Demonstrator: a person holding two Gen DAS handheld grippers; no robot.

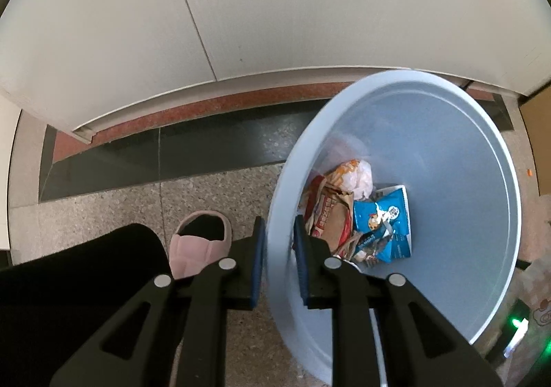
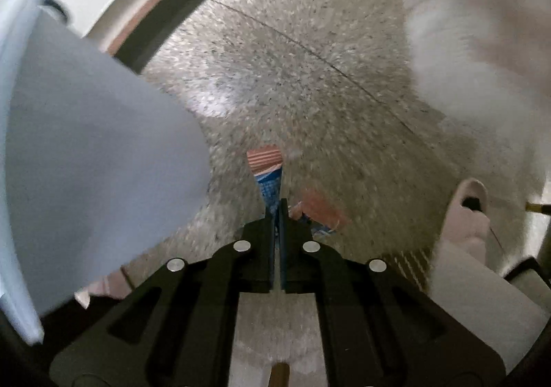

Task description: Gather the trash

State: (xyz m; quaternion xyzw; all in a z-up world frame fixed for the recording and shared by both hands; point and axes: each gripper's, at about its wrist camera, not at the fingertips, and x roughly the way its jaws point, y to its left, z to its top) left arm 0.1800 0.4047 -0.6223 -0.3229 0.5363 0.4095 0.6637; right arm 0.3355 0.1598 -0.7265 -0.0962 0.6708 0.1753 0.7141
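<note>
My left tool [image 1: 279, 261] pinches the near rim of the blue bin [image 1: 447, 159]. My right tool [image 2: 277, 215] is pressed together on a red and blue wrapper [image 2: 266, 168] hanging over the floor [image 2: 310, 60]; the bin lies to its left.

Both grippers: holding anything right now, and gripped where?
Left gripper clamps the rim of the pale blue plastic bin, one finger outside the wall, one inside. Right gripper pinches a blue-and-red snack wrapper by its lower end.
</note>
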